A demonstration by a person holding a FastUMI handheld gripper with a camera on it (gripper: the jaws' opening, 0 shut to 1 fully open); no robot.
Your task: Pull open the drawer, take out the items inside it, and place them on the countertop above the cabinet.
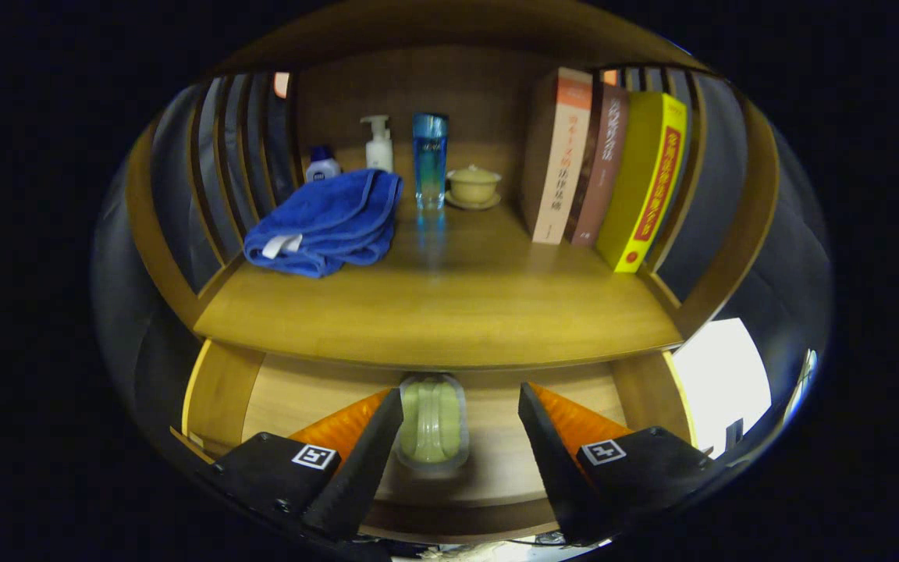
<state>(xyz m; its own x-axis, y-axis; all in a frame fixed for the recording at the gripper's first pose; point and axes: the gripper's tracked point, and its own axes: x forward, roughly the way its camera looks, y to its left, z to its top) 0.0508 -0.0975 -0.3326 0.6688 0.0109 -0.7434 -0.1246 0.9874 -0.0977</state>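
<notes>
Wooden cabinet shelving spans what lies ahead of you: a broad honey-coloured countertop point(449, 312) with slatted sides, and below it the pulled-open wooden drawer point(301, 394), its pale floor showing under the countertop's front edge.

On the countertop, going down in size: three upright books point(602, 168) lean at the right, a folded blue towel point(325, 222) lies at the left, then a tall blue bottle point(429, 160), a white pump bottle point(378, 144), a small lidded yellowish cup on a saucer point(473, 186) and a small white bottle with a dark cap point(322, 165) stand toward the back.

Your gripper point(461, 414) hangs over the drawer with its fingers spread wide apart, gripping nothing. The small pale-green oblong item in a clear case point(434, 421) lies flat on the drawer floor, between the fingers but nearer the left one, almost beside its inner edge. Its long axis points straight away from you, along the fingers, so its narrow width lies across the jaws. I judge you should shift slightly left to centre it, then come down and close across the short sides.
</notes>
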